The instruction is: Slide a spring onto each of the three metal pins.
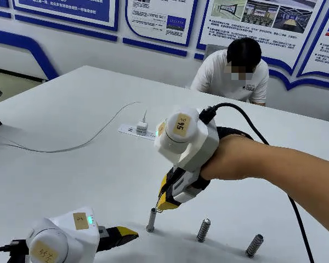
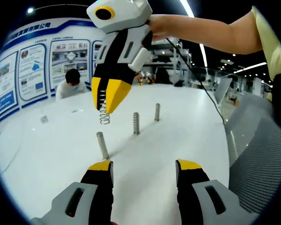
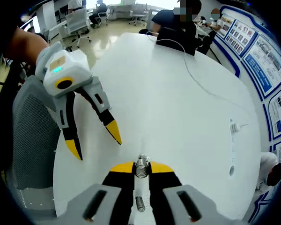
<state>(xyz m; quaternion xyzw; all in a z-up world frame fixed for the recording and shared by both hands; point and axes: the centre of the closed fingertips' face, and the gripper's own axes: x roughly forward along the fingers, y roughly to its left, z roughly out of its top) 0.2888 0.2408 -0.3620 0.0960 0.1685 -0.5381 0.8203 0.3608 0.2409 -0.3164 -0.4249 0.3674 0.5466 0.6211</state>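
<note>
head view: right tool (image 1: 163,205) nose-down above the bare pin (image 1: 151,219), tight on a spring (image 2: 103,110); left tool (image 2: 145,165) wide open

The right gripper (image 1: 164,204) and its spring (image 2: 103,110) block the way down onto the bare pin (image 1: 151,219). The left gripper (image 2: 145,165) crowds the pin's near side (jaws spread). A sprung pin (image 1: 203,230) stands near on the other side. The table (image 1: 71,164) beyond is open as far as the power strip (image 1: 137,130).
</note>
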